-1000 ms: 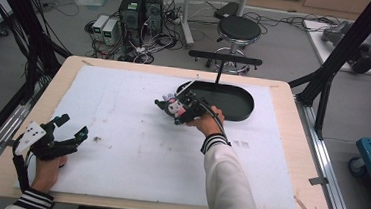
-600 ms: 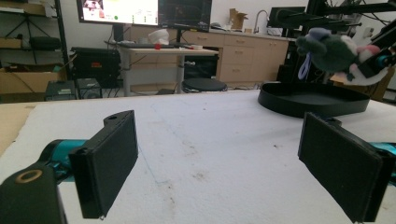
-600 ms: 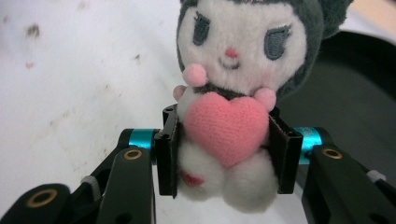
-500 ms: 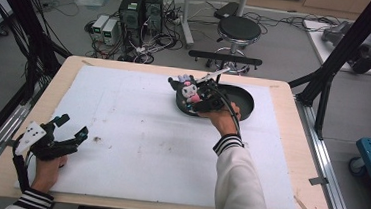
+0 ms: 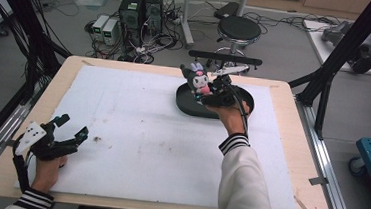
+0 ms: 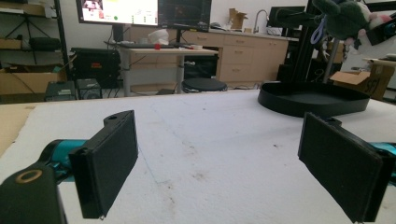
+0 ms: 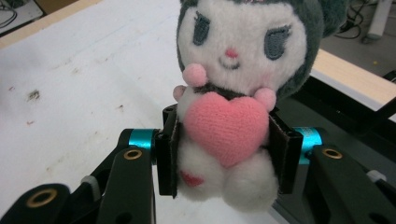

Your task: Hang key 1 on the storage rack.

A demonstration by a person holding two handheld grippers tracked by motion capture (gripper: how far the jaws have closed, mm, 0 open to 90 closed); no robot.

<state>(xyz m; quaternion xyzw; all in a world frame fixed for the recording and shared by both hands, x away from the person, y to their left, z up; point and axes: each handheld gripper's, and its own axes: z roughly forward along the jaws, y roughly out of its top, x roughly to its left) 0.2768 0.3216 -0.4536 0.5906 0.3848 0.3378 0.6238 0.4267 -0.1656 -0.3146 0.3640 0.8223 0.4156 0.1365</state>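
Fingers (image 7: 168, 154) around plush toy (image 7: 233, 93), raised.

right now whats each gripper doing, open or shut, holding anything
Left gripper: open, holding nothing, low over the white foam mat.
Right gripper: shut on the plush toy, held up over the black tray.

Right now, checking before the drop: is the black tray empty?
Empty: the tray's floor looks bare, and the plush toy hangs above it.
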